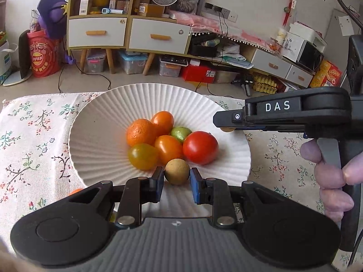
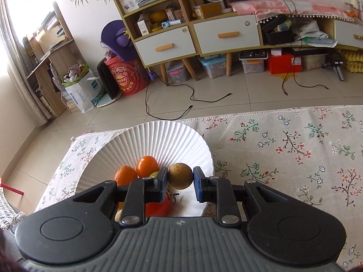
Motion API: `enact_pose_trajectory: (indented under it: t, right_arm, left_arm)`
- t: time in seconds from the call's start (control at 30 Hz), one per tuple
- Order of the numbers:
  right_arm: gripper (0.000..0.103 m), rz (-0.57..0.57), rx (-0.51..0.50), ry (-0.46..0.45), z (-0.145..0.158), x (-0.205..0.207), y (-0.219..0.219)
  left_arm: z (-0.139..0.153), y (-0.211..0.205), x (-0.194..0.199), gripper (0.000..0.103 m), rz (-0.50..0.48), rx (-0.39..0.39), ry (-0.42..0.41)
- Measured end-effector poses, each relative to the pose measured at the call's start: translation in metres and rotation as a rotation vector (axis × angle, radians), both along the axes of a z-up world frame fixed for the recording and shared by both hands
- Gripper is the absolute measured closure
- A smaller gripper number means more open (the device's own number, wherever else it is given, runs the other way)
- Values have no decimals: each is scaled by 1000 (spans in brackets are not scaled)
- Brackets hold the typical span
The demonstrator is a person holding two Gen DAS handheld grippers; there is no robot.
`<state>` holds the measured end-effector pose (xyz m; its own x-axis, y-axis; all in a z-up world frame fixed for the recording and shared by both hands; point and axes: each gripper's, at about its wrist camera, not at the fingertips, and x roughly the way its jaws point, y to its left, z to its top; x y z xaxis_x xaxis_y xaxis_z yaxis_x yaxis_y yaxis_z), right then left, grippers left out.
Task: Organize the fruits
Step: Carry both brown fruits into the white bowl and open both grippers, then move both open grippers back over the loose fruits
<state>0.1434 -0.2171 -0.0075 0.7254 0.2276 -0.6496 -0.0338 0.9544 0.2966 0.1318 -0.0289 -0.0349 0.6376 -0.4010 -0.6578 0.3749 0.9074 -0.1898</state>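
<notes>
Two brown round fruits were in hand, one per gripper, above the white ribbed plate (image 1: 95, 122) on the floral tablecloth (image 1: 34, 122). The left gripper (image 1: 176, 176) had its fingers closed to near their narrowest on a small brown fruit (image 1: 176, 171), held at the 6 o'clock edge of the plate's heap. The right gripper (image 2: 180, 180) was likewise clamped on a second brown fruit (image 2: 180, 176), which hung over the plate's 3 o'clock side in the right wrist view. Six pieces already lay clustered in the plate: an orange (image 1: 141, 132) at 10 o'clock, two orange tomatoes (image 1: 163, 120) at 12 o'clock and centre, a green fruit (image 1: 180, 133) at 1 o'clock, a red tomato (image 1: 200, 147) at 3 o'clock and a yellow tomato (image 1: 143, 156) at 8 o'clock. By judgement, the step in hand was delivery to the plate. The next move called for lowering each fruit onto bare plate beside the heap, then opening the fingers gently so that neither piece rolled off the rim.
</notes>
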Motion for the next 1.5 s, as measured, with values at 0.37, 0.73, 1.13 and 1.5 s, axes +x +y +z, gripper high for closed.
enact_pose_trajectory:
  t: [0.37, 0.73, 1.13, 1.5]
  right_arm:
    - [67, -29, 14, 11, 12, -9, -7]
    - [35, -82, -42, 3, 34, -44, -6]
    - [15, 7, -127, -16, 32, -79, 25]
    - [6, 31, -148, -25, 9, -92, 38]
  left_arm:
    - [10, -2, -8, 70, -10, 29, -6]
    - [35, 27, -38, 39, 6, 42, -40]
    - [37, 64, -63, 15, 44, 80, -72]
    - [16, 84, -67, 8, 66, 135, -68]
